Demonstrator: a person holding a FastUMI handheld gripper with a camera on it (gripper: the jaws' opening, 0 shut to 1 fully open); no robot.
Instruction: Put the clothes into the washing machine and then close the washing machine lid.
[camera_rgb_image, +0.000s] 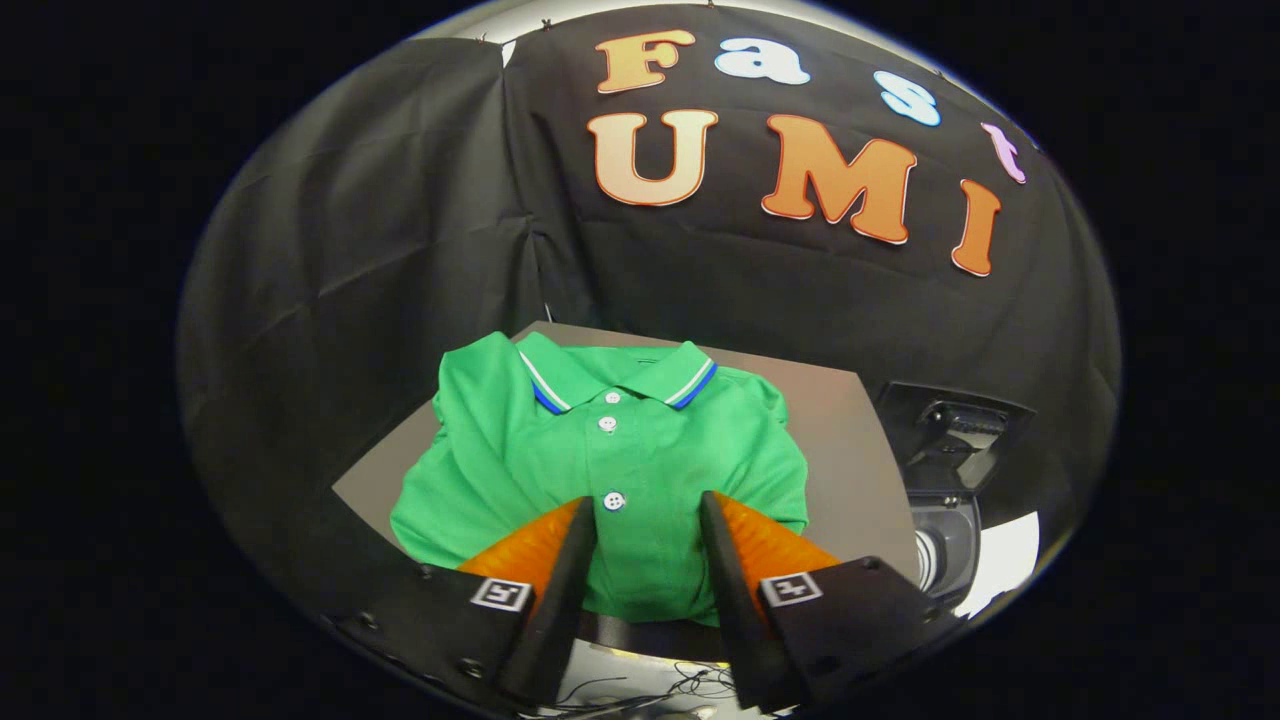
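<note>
Fingers of my gripper (645, 505) stand apart, holding nothing, their tips over the near half of the green polo shirt (610, 470); I see the folded shirt lying flat on the grey table (850, 450), its near hem reaching that table's near edge; bare tabletop lies right of it; collar with blue and white trim points far, three white buttons run down the placket; washing machine (945, 500) sits at the right past the table's edge, lid (955, 430) raised, drum contents hidden from me.
</note>
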